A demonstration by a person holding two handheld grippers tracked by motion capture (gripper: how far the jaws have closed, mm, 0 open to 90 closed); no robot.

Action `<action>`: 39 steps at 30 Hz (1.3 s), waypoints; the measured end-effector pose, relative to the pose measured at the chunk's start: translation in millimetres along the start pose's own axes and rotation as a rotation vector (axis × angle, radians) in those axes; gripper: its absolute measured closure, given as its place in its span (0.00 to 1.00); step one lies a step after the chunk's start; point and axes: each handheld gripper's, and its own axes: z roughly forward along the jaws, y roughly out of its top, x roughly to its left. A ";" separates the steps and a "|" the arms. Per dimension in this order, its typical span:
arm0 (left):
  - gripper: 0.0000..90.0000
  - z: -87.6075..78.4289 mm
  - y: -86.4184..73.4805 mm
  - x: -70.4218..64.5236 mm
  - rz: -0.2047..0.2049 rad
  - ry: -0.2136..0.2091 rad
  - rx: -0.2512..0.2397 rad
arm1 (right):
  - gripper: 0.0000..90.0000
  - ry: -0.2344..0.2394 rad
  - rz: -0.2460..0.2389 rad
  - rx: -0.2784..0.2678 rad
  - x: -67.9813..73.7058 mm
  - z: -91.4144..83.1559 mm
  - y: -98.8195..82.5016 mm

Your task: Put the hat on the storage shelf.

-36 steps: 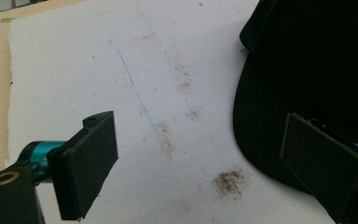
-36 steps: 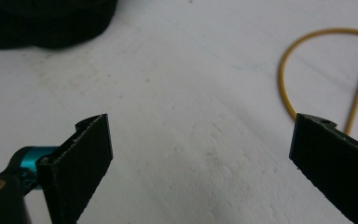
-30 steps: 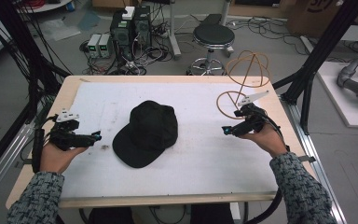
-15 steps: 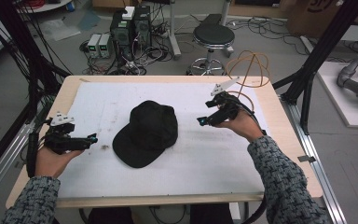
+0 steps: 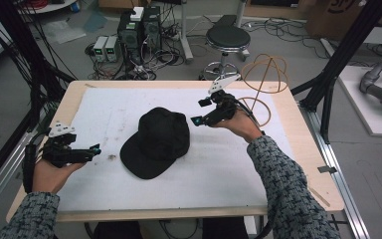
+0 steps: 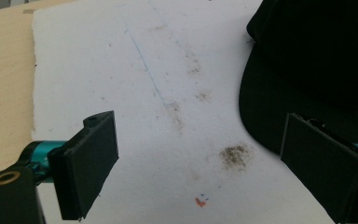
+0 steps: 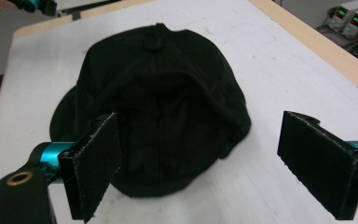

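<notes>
High view: right tongs (image 5: 198,111), wide apart and empty, near the cap (image 5: 155,141); left tongs (image 5: 92,151) likewise spread on the desk (image 5: 298,149). Likely next: closing on the crown.

Black baseball cap (image 5: 155,142) lies centre frame on a white sheet (image 5: 129,107) covering a light wooden table (image 5: 306,134), brim toward lower left. Left gripper (image 5: 90,151) at left of frame, held low over the sheet, jaws pointing right toward the cap, apart from it. Right gripper (image 5: 200,111) at upper centre-right, jaws spread, just beside the cap's upper right edge; contact unclear. Patterned grey sleeves (image 5: 291,191) enter from the bottom corners. Orange cable loops (image 5: 264,74) sit behind the right hand. Black stool (image 5: 228,40) and power supply units (image 5: 107,48) on the floor at top.
</notes>
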 end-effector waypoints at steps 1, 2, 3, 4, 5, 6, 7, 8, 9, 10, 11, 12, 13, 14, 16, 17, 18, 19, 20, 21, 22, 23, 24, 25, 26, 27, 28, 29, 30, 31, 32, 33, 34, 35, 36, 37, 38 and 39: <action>0.13 -0.8 -0.5 0.0 0.000 0.000 -0.002 | 0.16 0.017 -0.007 -0.008 -0.6 7.6 1.1; 0.13 -1.3 -0.8 0.2 0.000 0.001 -0.002 | 0.16 0.017 -0.007 -0.008 -0.6 7.6 1.1; 0.13 -1.9 -1.2 0.2 -0.002 0.001 -0.001 | 0.16 0.021 -0.009 -0.012 -1.0 9.9 1.4; 0.13 -2.3 -1.6 0.1 -0.005 0.002 -0.003 | 0.16 0.030 -0.008 -0.021 -1.6 12.9 1.6; 0.13 -2.9 -1.8 0.5 -0.004 0.000 -0.004 | 0.16 0.039 -0.004 -0.026 -2.2 15.5 1.9; 0.13 -3.2 -2.1 0.3 -0.008 0.002 -0.005 | 0.16 0.048 -0.008 -0.035 -3.2 18.4 1.8; 0.13 -3.7 -2.3 0.6 -0.006 0.001 -0.003 | 0.16 0.052 -0.006 -0.040 -3.8 21.2 1.6; 0.13 -4.0 -2.5 0.7 -0.007 -0.001 -0.006 | 0.16 0.061 -0.003 -0.049 -4.7 24.2 1.2; 0.13 -4.6 -2.7 0.9 -0.007 -0.001 -0.005 | 0.16 0.072 -0.004 -0.061 -6.4 27.1 0.5; 0.13 -5.1 -3.0 1.1 -0.008 -0.001 -0.005 | 0.16 0.081 0.003 -0.069 -7.8 29.8 -0.2; 0.13 -5.7 -3.2 1.3 -0.007 -0.001 -0.005 | 0.16 0.086 0.012 -0.077 -9.1 32.2 -0.8; 0.13 -6.0 -3.6 1.3 -0.009 0.001 -0.007 | 0.18 0.093 0.013 -0.086 -10.5 34.6 -1.3; 0.13 -6.2 -4.0 1.6 -0.008 0.002 -0.007 | 0.19 0.100 0.015 -0.084 -11.1 36.3 -1.8; 0.13 -6.5 -4.5 1.8 -0.012 0.003 -0.006 | 0.19 0.104 0.007 -0.093 -12.3 38.5 -2.2; 0.13 -6.5 -5.3 2.5 -0.015 0.006 -0.006 | 0.21 0.130 -0.001 -0.100 -13.2 42.9 -2.6; 0.13 -6.5 -5.7 2.6 -0.018 0.006 -0.007 | 0.22 0.138 -0.012 -0.103 -13.0 44.8 -2.5; 0.13 -6.6 -6.1 3.0 -0.018 0.007 -0.007 | 0.22 0.141 -0.018 -0.100 -12.4 46.3 -2.1; 0.13 -6.6 -6.4 3.1 -0.019 0.008 -0.006 | 0.23 0.148 -0.028 -0.099 -12.5 47.8 -1.6; 0.13 -6.5 -6.9 3.2 -0.021 0.008 -0.006 | 0.25 0.159 -0.044 -0.105 -12.1 50.0 -1.1; 0.13 -6.8 -7.4 3.6 -0.018 0.006 -0.002 | 0.25 0.159 -0.044 -0.105 -12.1 50.0 -1.1; 0.13 -6.5 -7.9 3.5 -0.023 0.006 -0.005 | 0.27 0.153 -0.055 -0.107 -12.2 51.5 -0.8; 0.13 -6.6 -8.4 3.6 -0.023 0.008 -0.004 | 0.29 0.151 -0.081 -0.105 -13.5 54.2 -1.1; 0.13 -6.7 -8.8 3.5 -0.027 0.008 -0.004 | 0.29 0.151 -0.081 -0.105 -13.5 54.2 -1.1; 0.13 -7.1 -9.4 3.6 -0.026 0.008 -0.003 | 0.29 0.148 -0.089 -0.105 -14.0 55.8 -1.4; 0.13 -7.4 -9.8 3.9 -0.025 0.010 -0.003 | 0.31 0.147 -0.102 -0.103 -14.6 57.6 -1.7; 0.13 -7.8 -10.3 3.9 -0.028 0.010 -0.002 | 0.32 0.153 -0.111 -0.103 -15.1 59.2 -2.3; 0.13 -8.0 -10.7 4.2 -0.030 0.012 -0.002 | 0.32 0.156 -0.120 -0.103 -15.6 60.9 -2.9; 0.13 -8.1 -11.3 4.8 -0.031 0.016 -0.001 | 0.34 0.158 -0.129 -0.092 -16.2 64.2 -3.9; 0.13 -8.2 -11.6 5.3 -0.033 0.017 0.000 | 0.34 0.158 -0.129 -0.092 -16.2 64.2 -3.9; 0.13 -8.3 -11.9 5.9 -0.034 0.016 0.002 | 0.34 0.161 -0.131 -0.089 -16.2 65.3 -4.4; 0.13 -8.4 -12.2 6.4 -0.035 0.018 0.003 | 0.34 0.159 -0.138 -0.090 -16.6 67.0 -4.6; 0.13 -8.3 -12.4 6.6 -0.036 0.020 0.002 | 0.35 0.162 -0.138 -0.087 -16.1 68.4 -4.9; 0.13 -8.0 -12.6 6.8 -0.037 0.019 0.001 | 0.36 0.162 -0.152 -0.083 -16.0 69.7 -5.1; 0.13 -7.8 -12.8 6.9 -0.038 0.019 0.005 | 0.37 0.166 -0.167 -0.084 -15.2 71.2 -5.3; 0.13 -7.4 -13.1 7.0 -0.039 0.020 0.006 | 0.37 0.162 -0.199 -0.081 -14.9 73.1 -5.4; 0.13 -7.1 -13.3 7.1 -0.040 0.020 0.005 | 0.40 0.167 -0.210 -0.075 -14.4 74.4 -5.4; 0.13 -6.7 -13.7 7.4 -0.040 0.020 0.006 | 0.41 0.169 -0.218 -0.075 -14.0 75.1 -5.2; 0.13 -6.3 -14.0 7.7 -0.043 0.020 0.009 | 0.42 0.172 -0.229 -0.077 -13.3 76.2 -5.1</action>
